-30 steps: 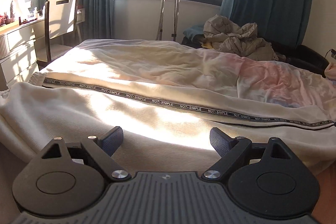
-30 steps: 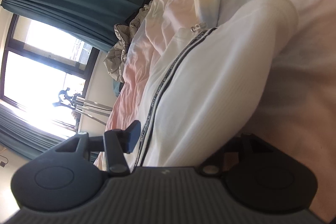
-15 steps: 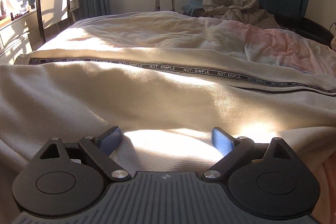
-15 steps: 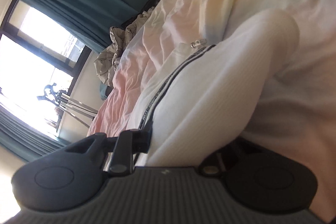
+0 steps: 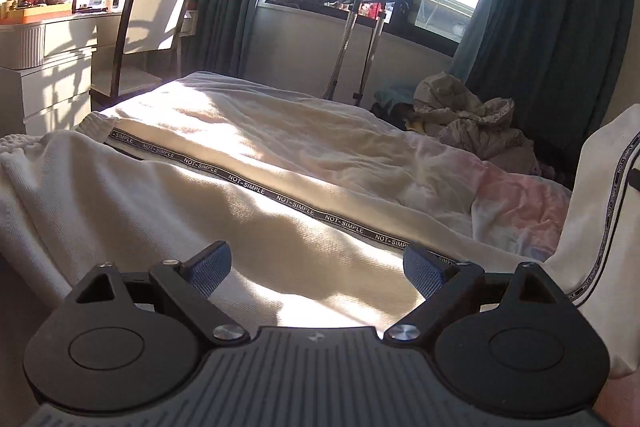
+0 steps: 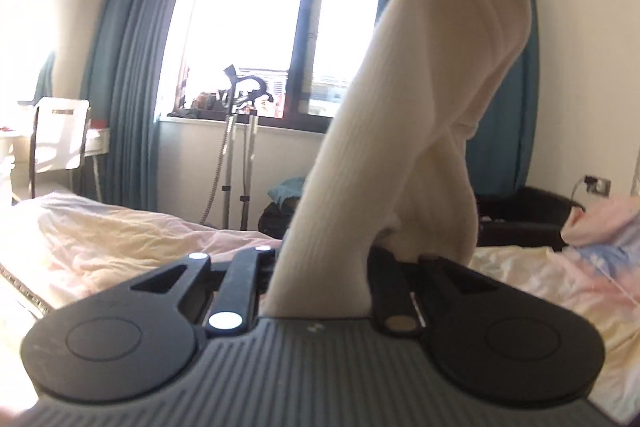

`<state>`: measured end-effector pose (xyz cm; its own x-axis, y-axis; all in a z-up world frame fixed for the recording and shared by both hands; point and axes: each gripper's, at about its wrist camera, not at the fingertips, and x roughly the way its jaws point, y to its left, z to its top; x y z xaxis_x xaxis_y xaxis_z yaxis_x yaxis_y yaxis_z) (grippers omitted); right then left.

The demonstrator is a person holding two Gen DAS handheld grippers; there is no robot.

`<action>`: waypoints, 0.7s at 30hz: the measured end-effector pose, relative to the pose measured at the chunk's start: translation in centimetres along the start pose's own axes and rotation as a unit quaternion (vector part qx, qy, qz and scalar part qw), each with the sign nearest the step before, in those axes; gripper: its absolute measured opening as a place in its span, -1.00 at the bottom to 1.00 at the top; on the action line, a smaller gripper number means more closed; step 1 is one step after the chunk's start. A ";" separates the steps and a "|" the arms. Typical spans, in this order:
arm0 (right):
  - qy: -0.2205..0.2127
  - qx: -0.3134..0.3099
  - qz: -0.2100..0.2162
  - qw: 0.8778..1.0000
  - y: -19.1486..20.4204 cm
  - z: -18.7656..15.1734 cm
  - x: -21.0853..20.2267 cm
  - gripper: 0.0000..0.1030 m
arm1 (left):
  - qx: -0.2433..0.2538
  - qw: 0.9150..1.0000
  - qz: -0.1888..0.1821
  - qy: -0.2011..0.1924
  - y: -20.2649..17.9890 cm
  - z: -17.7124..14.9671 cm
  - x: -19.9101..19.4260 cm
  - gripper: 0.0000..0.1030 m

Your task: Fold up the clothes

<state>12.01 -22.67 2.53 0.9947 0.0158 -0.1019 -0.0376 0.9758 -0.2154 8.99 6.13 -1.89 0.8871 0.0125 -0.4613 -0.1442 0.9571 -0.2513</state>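
Cream ribbed trousers (image 5: 160, 195) with a black NOT-SIMPLE side stripe lie stretched across the bed. My left gripper (image 5: 316, 265) hovers low over their near leg, open, with nothing pinched between its blue pads. One end of the trousers (image 5: 600, 195) hangs raised at the right edge of the left wrist view. In the right wrist view that end (image 6: 440, 67) rises in a tall fold straight out of my right gripper (image 6: 320, 267). Its jaws are closing, with the cloth squeezed between the two fingers. The fingertips themselves are hidden by the fabric.
A pale sheet (image 5: 320, 135) covers the bed, with a pink patch towards the right. Behind stand a white chair (image 5: 152, 15), a drawer unit (image 5: 52, 67), a steamer stand (image 5: 352, 27) and a heap of clothes (image 5: 472, 119). A pink pillow (image 6: 600, 223) lies at the right.
My right gripper closed on the trouser end, rolled upright and lifted it off the bed. The left gripper shifted and tilted slightly, still open.
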 end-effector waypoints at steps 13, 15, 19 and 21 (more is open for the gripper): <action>0.058 -0.211 0.156 0.963 18.0 -7.3 -5.0 -0.64 | -0.077 0.995 -0.046 -0.045 3.0 1.5 -1.7 0.83; 0.068 -0.181 0.165 0.967 17.7 -6.5 -5.7 -0.56 | -0.065 0.995 -0.060 -0.049 2.4 1.4 -1.8 0.83; 0.097 -0.184 0.185 0.960 16.4 -8.6 -5.8 -0.35 | -0.040 0.993 -0.094 -0.051 1.4 1.0 -1.8 0.83; 0.112 -0.183 0.193 0.958 15.6 -8.6 -5.2 -0.23 | -0.026 0.991 -0.120 -0.050 0.9 0.8 -2.0 0.83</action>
<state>5.42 -9.42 -8.65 0.8560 0.2724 -0.4395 -0.4697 0.7649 -0.4408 7.43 7.21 -0.57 0.9371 -0.1823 -0.2976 0.0557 0.9200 -0.3879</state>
